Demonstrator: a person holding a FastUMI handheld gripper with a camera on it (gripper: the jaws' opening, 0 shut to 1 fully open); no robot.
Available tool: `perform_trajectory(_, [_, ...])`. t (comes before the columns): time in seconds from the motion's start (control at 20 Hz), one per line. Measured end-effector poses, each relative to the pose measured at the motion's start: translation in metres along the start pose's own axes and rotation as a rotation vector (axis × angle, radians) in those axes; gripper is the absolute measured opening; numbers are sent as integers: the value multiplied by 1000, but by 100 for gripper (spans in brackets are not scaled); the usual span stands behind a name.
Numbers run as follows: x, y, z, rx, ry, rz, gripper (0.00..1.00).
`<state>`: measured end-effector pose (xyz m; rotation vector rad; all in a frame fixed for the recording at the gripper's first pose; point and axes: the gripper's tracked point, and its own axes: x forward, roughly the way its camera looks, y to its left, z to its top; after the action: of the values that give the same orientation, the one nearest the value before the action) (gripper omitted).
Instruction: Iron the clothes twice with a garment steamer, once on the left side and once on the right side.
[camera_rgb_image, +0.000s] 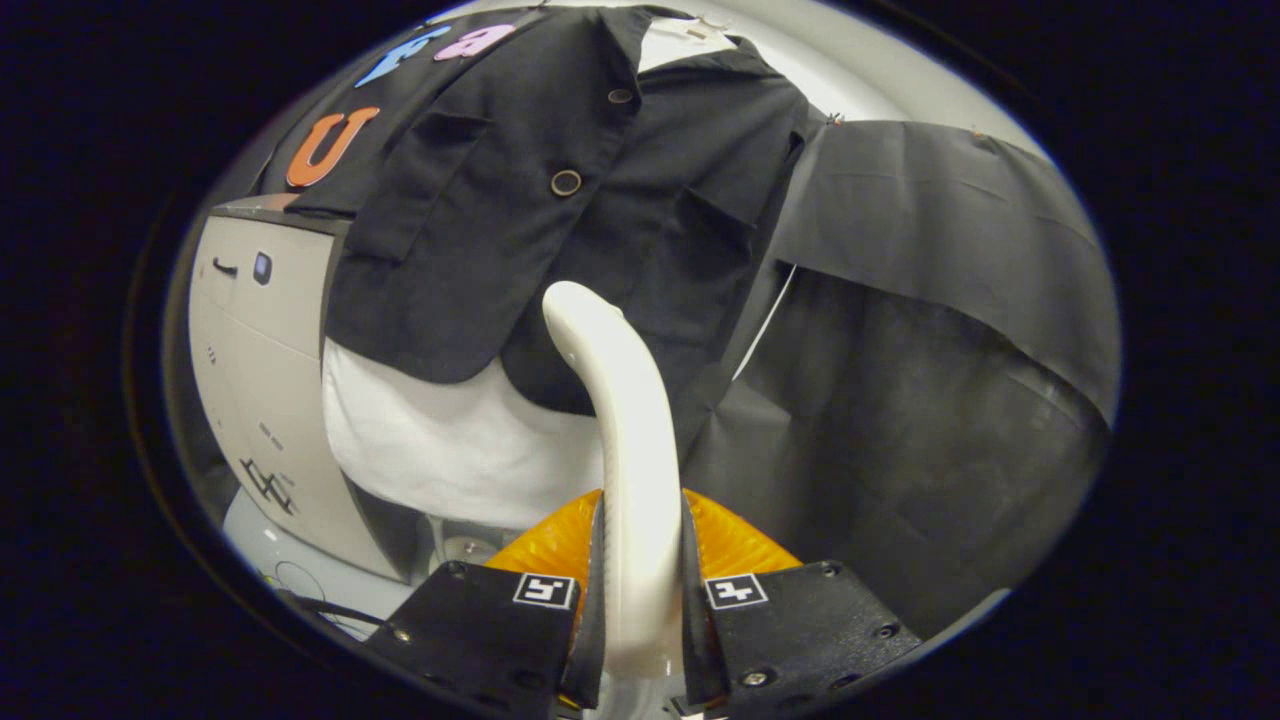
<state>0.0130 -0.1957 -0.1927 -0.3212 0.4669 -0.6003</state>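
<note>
My gripper (640, 590) is shut on the white handle of the garment steamer (625, 440), which rises between the fingers and curves forward. Its rounded head rests against the lower middle of a black button-up jacket (560, 220) that hangs ahead, tilted in this view. A white garment (450, 440) hangs out under the jacket's hem, left of the steamer. An orange ribbed part (730, 545) of the steamer shows just behind the fingers.
A white cabinet-like appliance (265, 350) stands to the left of the clothes. Black cloth (940, 330) hangs to the right of the jacket. A pale floor or base (300, 570) with a dark cable lies below the appliance.
</note>
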Motion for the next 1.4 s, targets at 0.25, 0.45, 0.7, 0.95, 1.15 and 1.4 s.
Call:
perform_trajectory(0.25, [-23,6,-26,61,70,-10,34])
perform_trajectory(0.45, [-60,-17,-11,160,47,-44,34])
perform_trajectory(0.7, [-112,-55,16,245,-7,-83,34])
perform_trajectory(0.95, [-150,-81,61,297,-105,-53,34])
perform_trajectory(1.15, [-178,-93,99,286,-221,67,34])
perform_trajectory(1.4, [-212,-131,127,291,-339,183,34])
